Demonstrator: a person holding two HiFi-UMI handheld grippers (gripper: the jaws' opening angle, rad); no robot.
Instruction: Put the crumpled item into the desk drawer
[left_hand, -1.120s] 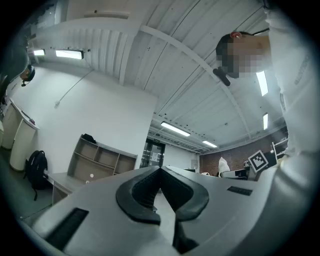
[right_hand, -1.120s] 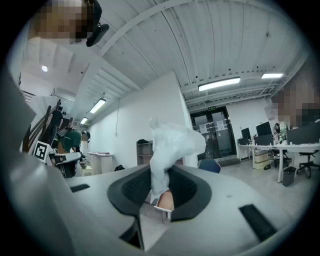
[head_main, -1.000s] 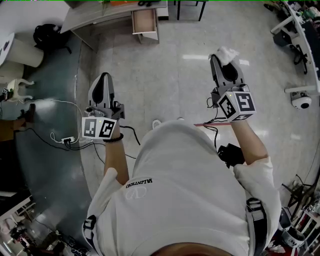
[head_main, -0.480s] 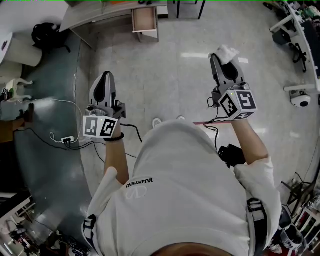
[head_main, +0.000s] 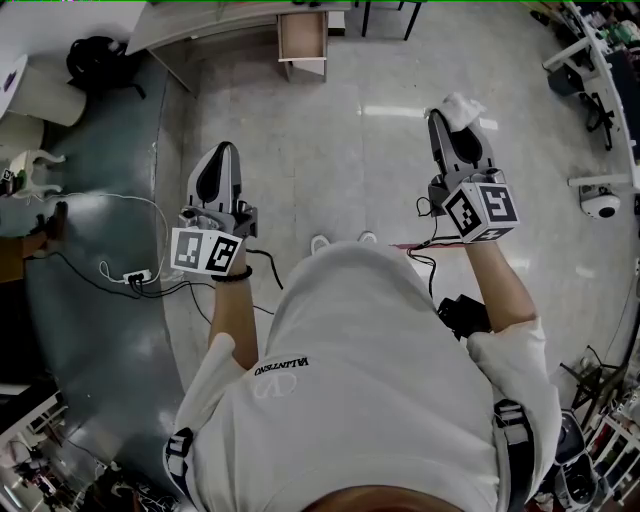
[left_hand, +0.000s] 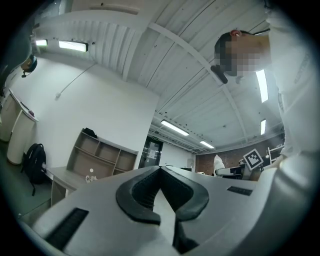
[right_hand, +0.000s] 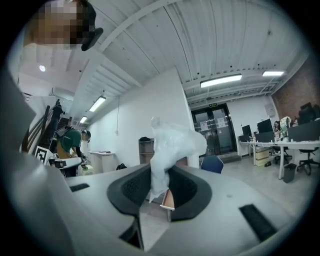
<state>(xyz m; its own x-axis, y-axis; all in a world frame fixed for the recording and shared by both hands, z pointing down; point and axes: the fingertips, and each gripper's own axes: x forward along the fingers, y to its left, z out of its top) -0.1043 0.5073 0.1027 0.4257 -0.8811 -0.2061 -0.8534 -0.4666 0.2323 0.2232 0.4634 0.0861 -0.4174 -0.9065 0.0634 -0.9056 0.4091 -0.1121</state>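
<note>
Right tongs (head_main: 450, 118) clamp the crumpled wad (head_main: 460, 104); left tongs (head_main: 222, 152) closed, empty. Open drawer (head_main: 302, 40) at top centre, well apart; drop-off not yet done.

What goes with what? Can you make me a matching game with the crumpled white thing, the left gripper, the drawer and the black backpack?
Things:
1. crumpled white thing
2. left gripper
3. drawer
4. black backpack

States or places:
A. pulled open
B. sitting at the far left in the head view
C. shut, with nothing in it
D. pinched in the right gripper

Pairs: 1-D, 2-C, 3-A, 4-B.
</note>
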